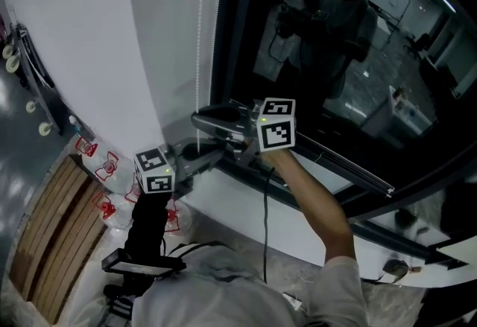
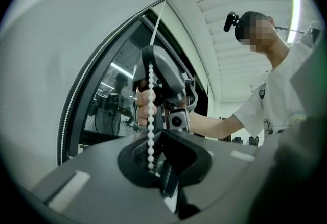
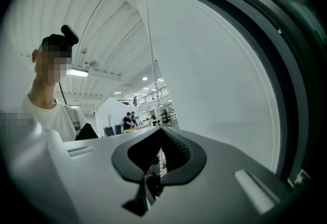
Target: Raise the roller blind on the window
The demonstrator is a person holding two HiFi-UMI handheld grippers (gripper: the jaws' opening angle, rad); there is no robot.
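Dark night glass fills the window in the head view. The white blind hangs down over the part at the left. A thin bead chain drops along the edge of the blind. The right gripper reaches the chain from the right, and the left gripper sits just below it.

From the left gripper view, the chain comes straight down from high up and passes in front of the right gripper. Then it goes in between the left jaws. Those jaws look closed on the beads.

From the right gripper view, the white blind fills the right side. The chain runs down from the top into the right jaws. They are squeezed tight together, with a few beads pinched between them.

I think the chain is light, thin and floppy. Its small round beads are smooth, so it could slip. The best place to hold it is right on the beads, with a firm squeeze, pulling straight down along the chain. The blind is soft cloth and should roll up a bit with each pull.
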